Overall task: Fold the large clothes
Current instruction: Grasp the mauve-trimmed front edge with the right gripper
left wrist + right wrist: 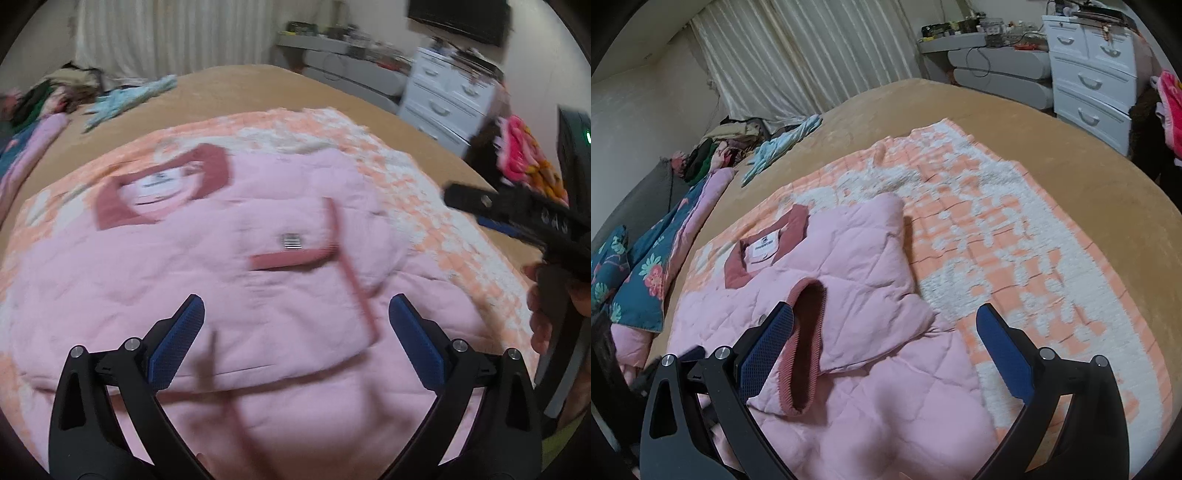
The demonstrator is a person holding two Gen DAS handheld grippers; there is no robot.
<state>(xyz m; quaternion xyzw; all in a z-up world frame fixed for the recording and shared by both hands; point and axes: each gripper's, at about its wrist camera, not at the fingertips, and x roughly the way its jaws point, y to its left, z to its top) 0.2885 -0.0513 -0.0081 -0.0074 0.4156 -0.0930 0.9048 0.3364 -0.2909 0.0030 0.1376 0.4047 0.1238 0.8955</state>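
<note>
The pink quilted jacket with the dark red collar [849, 258] is spread on the bed's near half, collar away, just below both empty, wide-open claws, with the folded sleeve's dark red cuff [807, 347] nearer the right claw [886, 354] than the left claw [295, 339].

a wide bed [1071, 155] under a tan cover carries everything here. an orange-and-white blanket [1015, 236] lies spread flat across the middle of the bed. beyond the blanket, toward the curtain, a pale blue garment [783, 146] sprawls on the tan cover, with a heap of dark mixed clothes [720, 147] just beside it. along the bed's left edge lies a teal floral quilt [642, 280] with pink lining.
</note>
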